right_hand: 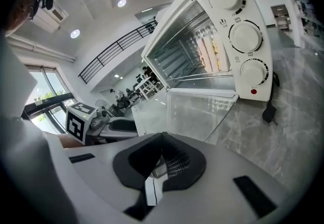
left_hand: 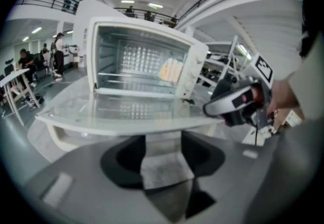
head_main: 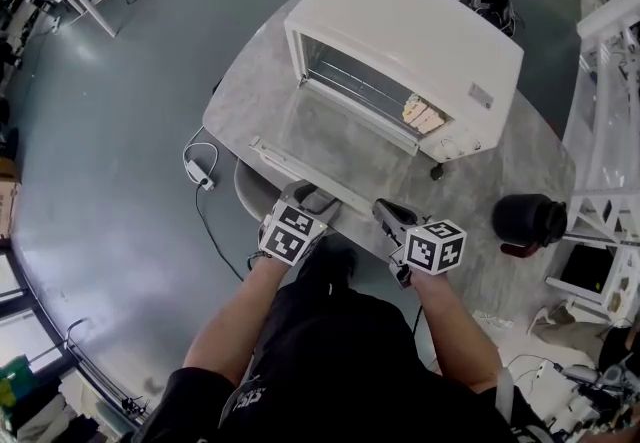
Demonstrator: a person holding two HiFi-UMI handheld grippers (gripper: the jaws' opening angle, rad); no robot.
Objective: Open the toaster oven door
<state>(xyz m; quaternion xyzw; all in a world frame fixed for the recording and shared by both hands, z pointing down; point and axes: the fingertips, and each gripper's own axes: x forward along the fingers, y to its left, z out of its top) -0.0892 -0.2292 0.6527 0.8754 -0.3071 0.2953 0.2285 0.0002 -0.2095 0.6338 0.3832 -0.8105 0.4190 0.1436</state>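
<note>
The toaster oven [head_main: 400, 31] stands on the grey marbled desk [head_main: 250, 91], and its glass door [head_main: 340, 146] is already open. The door lies flat in front of the toaster oven's mouth, reaching out toward the person. The long handle [head_main: 290, 168] runs along the door's edge that is farthest from the oven.

The left claw [head_main: 305, 196] is at this far edge of the door, on the side away from the toaster oven's knobs. Its jaws stand apart. In the left gripper view the door's edge crosses just above them, and only the desk surface shows in the gap between them. I see no pad pressing on the handle.

The right claw [head_main: 385, 211] is near the same far edge of the door, on the toaster oven's knob side. Its jaws are together and nothing is between them. In the right gripper view the three knobs [right_hand: 245, 36] sit one under the other on the toaster oven's front panel.

Inside the toaster oven, close to the knob side, some pale slices [head_main: 422, 113] stand on the wire rack [left_hand: 136, 74].

A black round thing [head_main: 530, 218] is on the floor, off the desk, on the toaster oven's knob side.
</note>
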